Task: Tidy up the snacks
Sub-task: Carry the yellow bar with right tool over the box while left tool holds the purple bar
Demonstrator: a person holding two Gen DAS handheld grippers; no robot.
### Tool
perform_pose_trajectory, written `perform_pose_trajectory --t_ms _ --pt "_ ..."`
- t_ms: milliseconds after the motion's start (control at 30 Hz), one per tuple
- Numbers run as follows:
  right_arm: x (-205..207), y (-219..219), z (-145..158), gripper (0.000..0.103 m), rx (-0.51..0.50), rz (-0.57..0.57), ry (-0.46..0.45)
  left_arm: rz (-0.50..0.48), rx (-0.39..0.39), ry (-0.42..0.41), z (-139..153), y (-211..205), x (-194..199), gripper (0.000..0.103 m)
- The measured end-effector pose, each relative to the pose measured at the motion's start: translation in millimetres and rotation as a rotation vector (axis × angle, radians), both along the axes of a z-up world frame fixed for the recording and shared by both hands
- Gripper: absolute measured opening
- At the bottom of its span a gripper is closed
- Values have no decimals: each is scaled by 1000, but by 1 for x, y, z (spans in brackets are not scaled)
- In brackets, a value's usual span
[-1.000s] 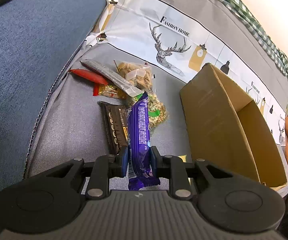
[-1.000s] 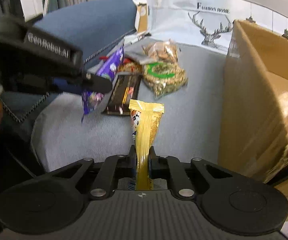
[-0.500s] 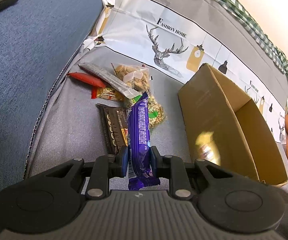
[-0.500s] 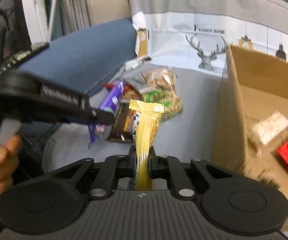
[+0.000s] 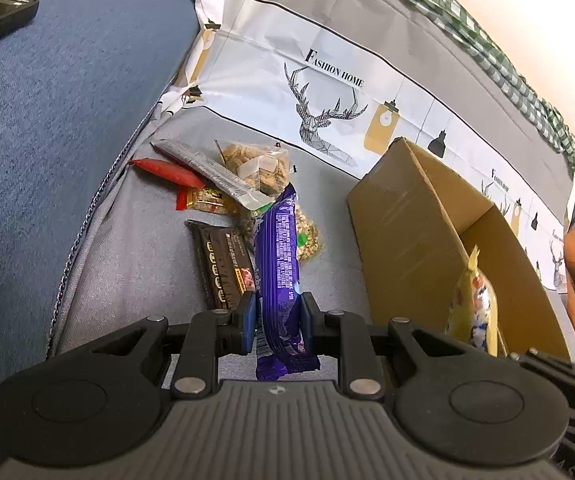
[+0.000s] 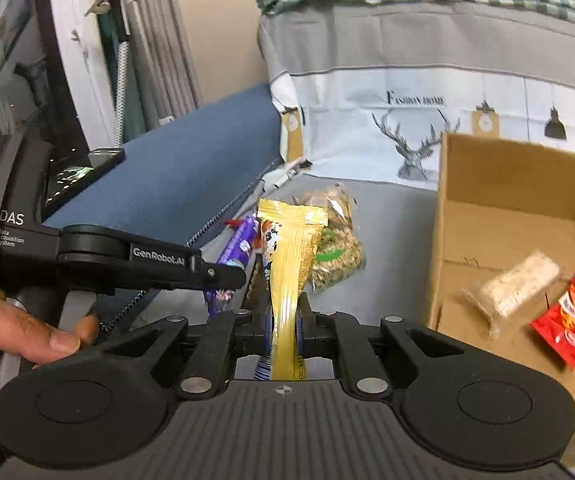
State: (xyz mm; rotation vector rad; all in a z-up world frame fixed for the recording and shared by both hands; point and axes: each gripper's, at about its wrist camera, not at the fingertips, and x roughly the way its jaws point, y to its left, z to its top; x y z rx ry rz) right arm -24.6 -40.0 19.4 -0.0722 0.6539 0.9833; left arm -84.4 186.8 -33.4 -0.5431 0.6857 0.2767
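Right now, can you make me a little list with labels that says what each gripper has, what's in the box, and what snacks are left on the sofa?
left gripper: shut on long purple snack wrapper
right gripper: shut on tall yellow foil snack packet
open brown cardboard box: holds pale snack in clear wrap and small red crinkly packet
left on grey sofa seat: dark brown bar, red stick pack, silver bar, clear bags of nuts

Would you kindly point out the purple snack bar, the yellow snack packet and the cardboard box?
purple snack bar (image 5: pixel 277 256): left wrist view, middle of the wrapper.
yellow snack packet (image 6: pixel 289 264): right wrist view, middle of the wrapper.
cardboard box (image 6: pixel 499 184): right wrist view, inner back wall.
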Motion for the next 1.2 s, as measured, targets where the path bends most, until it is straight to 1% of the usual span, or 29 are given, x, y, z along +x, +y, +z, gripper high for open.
perform_pose_trajectory --t_ms 67,133,300,433,533,633,933,1200 --pt "-1 0 0 11 -5 16 -33 0 9 1 1 -1 0 25" --pt "1 -2 -3 11 -21 18 -47 -1 16 -3 2 -2 0 25" --pt "11 -8 -3 11 -9 -12 -14 -20 46 -30 7 -9 -2 25" --pt "14 -11 3 11 21 -31 -23 -34 69 -43 8 -14 -1 25" --pt "16 -15 5 11 41 -38 -41 -27 83 -47 9 -15 -1 25" --pt "21 -20 4 11 57 -37 -37 -18 92 -54 10 -16 -1 25" --pt "35 -27 2 11 86 -66 -26 -7 100 -48 10 -14 0 25" --pt "45 -32 8 11 136 -83 -10 11 109 -30 12 -15 2 25"
